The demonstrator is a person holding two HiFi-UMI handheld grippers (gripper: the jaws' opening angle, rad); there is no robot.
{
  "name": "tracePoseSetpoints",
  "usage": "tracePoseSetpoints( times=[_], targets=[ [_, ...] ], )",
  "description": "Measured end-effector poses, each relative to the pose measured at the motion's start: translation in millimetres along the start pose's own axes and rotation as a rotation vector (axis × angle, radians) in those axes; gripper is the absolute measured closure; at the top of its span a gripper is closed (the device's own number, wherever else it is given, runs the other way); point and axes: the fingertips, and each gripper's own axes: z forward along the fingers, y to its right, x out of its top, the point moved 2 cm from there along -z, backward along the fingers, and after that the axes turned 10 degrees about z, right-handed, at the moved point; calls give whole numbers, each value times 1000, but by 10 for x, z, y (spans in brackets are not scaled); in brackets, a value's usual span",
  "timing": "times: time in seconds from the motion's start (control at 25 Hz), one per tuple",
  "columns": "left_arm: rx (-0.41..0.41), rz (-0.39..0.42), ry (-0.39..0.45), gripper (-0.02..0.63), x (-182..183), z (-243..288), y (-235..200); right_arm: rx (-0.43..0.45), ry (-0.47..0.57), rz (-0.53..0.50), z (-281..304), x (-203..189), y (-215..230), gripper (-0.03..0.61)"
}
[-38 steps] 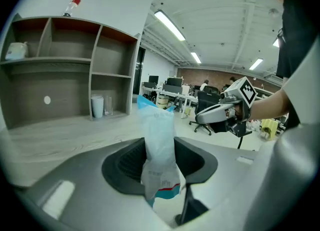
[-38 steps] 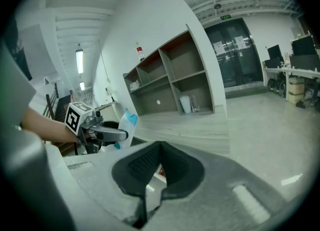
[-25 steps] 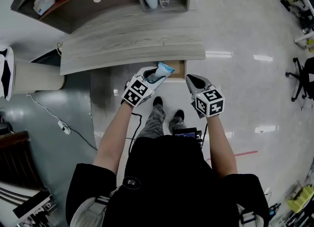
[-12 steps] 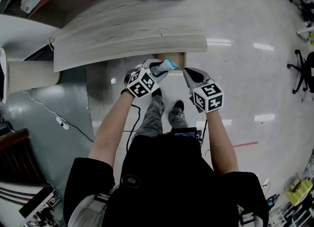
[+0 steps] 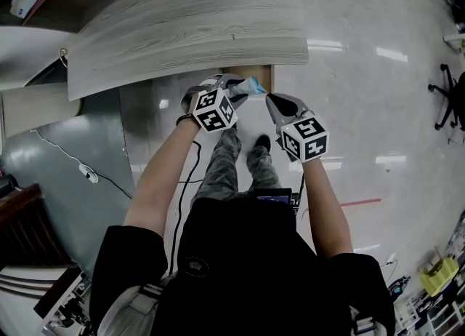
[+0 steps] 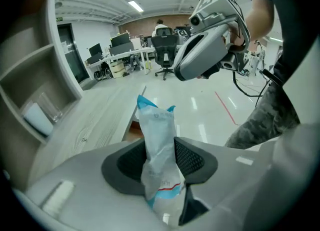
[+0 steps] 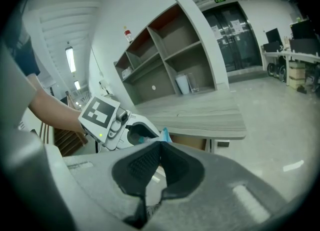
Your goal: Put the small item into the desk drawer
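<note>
So we're at the drop-off step here; the left hand-held gripper (image 5: 234,90) is clamped on a small crinkly white-and-blue plastic packet (image 6: 158,127), pinched around its middle with the blue top edge sticking out past the pads; in the head view the packet sits just off the front edge of the pale wood-grain table (image 5: 189,36), right over a brown wooden drawer (image 5: 269,82) that pokes out from under it, so I'd say the drawer's already pulled open, though how far is hard to tell from this angle; the right hand-held gripper (image 7: 159,150) is just beside it with its jaws pressed together and nothing between them, looks like it's only waiting; next move, I reckon, is to get the packet down inside the drawer walls and then let the left jaws go so it falls in; the packet is light and floppy, so it could cling to a pad or catch on the drawer rim; after that the drawer probably needs a push shut, and the free right one looks best placed for that.
</note>
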Motion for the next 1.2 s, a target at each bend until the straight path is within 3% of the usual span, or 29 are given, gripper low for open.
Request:
tracePoseSetpoints(
  times=[1.2],
  targets=[
    [-66, 202, -176, 440, -489, 1005, 97, -51, -17, 53, 280, -410, 522, 583]
  ],
)
